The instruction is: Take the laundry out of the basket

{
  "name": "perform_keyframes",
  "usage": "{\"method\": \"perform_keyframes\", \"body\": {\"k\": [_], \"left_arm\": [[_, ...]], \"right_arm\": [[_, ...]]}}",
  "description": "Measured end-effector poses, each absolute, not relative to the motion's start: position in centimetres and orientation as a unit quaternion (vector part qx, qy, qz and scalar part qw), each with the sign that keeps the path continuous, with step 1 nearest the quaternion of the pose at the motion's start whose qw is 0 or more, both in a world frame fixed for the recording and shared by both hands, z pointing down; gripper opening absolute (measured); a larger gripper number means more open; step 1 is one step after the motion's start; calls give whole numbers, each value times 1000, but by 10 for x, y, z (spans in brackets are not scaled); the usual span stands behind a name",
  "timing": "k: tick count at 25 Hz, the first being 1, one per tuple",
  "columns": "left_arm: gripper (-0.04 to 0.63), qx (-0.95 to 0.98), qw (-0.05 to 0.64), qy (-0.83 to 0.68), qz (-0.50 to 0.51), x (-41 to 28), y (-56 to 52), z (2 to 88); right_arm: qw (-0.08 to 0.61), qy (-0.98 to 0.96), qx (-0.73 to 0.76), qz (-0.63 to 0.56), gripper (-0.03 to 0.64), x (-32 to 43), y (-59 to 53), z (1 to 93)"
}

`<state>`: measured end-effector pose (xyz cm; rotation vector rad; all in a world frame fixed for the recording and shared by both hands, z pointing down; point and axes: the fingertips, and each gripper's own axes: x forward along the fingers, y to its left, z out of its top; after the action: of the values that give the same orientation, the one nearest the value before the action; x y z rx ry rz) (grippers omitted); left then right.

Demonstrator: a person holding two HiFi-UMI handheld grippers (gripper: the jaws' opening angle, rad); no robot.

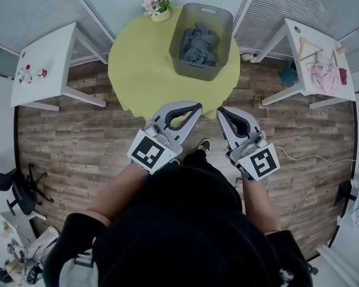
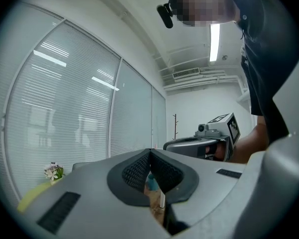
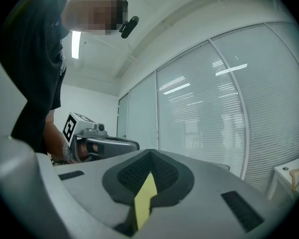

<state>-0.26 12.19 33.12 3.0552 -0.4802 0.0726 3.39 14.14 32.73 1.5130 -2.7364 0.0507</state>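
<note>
Black shirt [image 1: 185,220]; grey left tool [image 1: 197,108], right tool [image 1: 221,111]

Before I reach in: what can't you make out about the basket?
Dark grey laundry, head view: too small and bunched to count pieces.
Grey plastic basket floor, head view: mostly hidden under the laundry.
Gripper views: left claw and right claw themselves block most of the round yellow-green table.

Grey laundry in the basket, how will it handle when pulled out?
Probably floppy: the laundry lies crumpled in folds, so it should drape and trail. It looks heaped in the basket, so pieces may lift out tangled.
</note>
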Motion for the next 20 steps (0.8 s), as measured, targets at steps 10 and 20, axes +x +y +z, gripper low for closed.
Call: {"method": "perform_keyframes", "body": {"k": [10, 20], "left_arm": [[6, 983, 26, -180, 36, 52, 82, 337], [6, 977, 23, -210, 36, 100, 54, 341]], "right_arm": [[8, -884, 468, 16, 21, 90, 101, 331], [-3, -900, 435, 21, 21, 132, 75, 336]]}}
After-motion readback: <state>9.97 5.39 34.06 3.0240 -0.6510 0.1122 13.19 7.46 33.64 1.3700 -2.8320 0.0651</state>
